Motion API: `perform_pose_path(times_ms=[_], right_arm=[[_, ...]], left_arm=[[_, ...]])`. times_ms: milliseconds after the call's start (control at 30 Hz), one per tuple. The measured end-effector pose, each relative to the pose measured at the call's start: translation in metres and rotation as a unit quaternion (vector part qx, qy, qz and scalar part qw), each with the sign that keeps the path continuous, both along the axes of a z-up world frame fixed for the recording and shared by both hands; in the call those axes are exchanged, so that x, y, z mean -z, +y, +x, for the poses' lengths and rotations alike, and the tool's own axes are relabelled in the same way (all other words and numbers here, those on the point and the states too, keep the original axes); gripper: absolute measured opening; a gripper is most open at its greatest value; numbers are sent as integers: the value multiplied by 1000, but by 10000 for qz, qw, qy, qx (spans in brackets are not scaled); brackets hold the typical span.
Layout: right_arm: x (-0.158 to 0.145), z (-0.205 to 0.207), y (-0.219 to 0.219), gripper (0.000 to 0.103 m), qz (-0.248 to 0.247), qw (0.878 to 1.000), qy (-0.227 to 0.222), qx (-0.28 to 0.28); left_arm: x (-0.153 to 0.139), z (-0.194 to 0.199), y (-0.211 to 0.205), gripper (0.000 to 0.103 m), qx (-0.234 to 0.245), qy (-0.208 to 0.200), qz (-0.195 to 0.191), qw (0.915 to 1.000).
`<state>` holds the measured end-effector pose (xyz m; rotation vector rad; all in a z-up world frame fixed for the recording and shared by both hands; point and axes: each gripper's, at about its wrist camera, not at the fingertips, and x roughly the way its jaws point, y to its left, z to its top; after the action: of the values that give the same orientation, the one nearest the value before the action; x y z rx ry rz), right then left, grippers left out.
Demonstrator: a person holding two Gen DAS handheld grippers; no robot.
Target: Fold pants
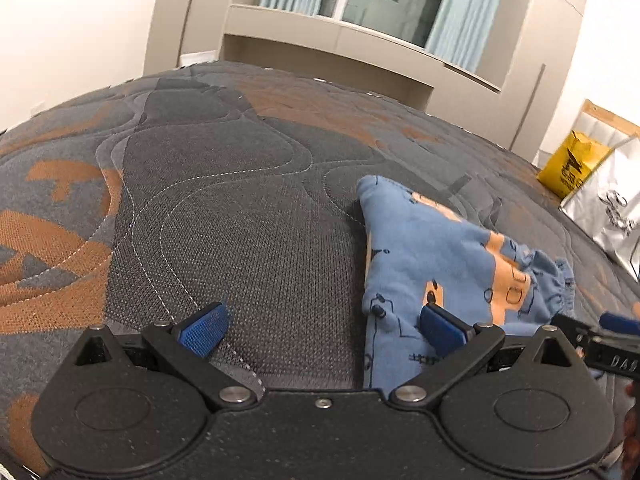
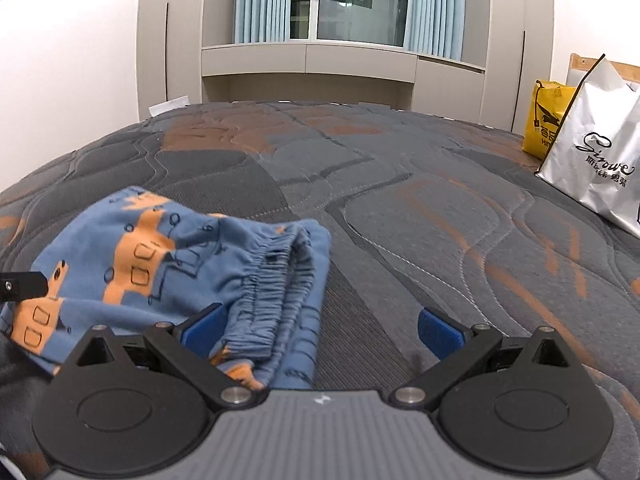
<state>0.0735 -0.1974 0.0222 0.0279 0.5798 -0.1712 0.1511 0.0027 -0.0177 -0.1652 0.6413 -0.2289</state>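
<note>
Blue pants [image 2: 168, 264] with orange print lie bunched and partly folded on the mattress [image 2: 400, 200], near the front edge of both views. In the right wrist view the gathered elastic waistband [image 2: 276, 280] faces the camera, doubled over on itself, with the rest of the cloth spreading left. In the left wrist view the same pants [image 1: 436, 256] sit to the right of centre, a pointed corner of cloth aimed toward the far side of the bed. The left gripper [image 1: 324, 326] has its jaws spread wide; its left blue pad [image 1: 204, 330] is over bare mattress [image 1: 240, 208], its right pad [image 1: 440, 328] is over the pants' near edge, nothing pinched between them. The right gripper [image 2: 320, 330] is also spread wide, holding nothing; its left pad [image 2: 204, 330] sits right at the waistband cloth, can't tell if touching, and its right pad [image 2: 438, 336] is over bare mattress. Part of the right gripper [image 1: 600, 340] shows at the right edge of the left view, just beside the pants. On the bed's far right stand a white shopping bag [image 2: 600, 152] and a yellow bag [image 2: 546, 120] behind it. Beyond the bed are beige cabinets [image 2: 344, 60] and a window [image 2: 344, 0] with pale blue curtains [image 2: 260, 0].
</note>
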Motion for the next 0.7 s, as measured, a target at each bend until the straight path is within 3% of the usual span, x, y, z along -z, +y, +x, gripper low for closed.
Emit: perform_pose_path(times_ms=[133, 233, 367, 500, 600, 700], right_arm=[[3, -8, -3, 103, -4, 10000, 34, -70], [1, -14, -3, 103, -76, 9999, -8, -131], [-14, -20, 0, 103, -307, 9981, -379, -375], [-36, 4, 3, 103, -197, 9935, -834, -743], [-32, 44, 10, 103, -101, 9908, -436, -1279], [-16, 73, 15, 103, -441, 9891, 42, -1406]], left_arm=[[6, -11, 1, 102, 250, -247, 226, 9991], [4, -15, 5, 102, 291, -268, 163, 9991], [-13, -18, 1, 102, 77, -490, 190, 9986], [-26, -9, -25, 102, 267, -763, 343, 9961], [-19, 3, -49, 102, 447, -490, 820, 9944], [-5, 6, -57, 102, 524, -251, 1189, 9912]])
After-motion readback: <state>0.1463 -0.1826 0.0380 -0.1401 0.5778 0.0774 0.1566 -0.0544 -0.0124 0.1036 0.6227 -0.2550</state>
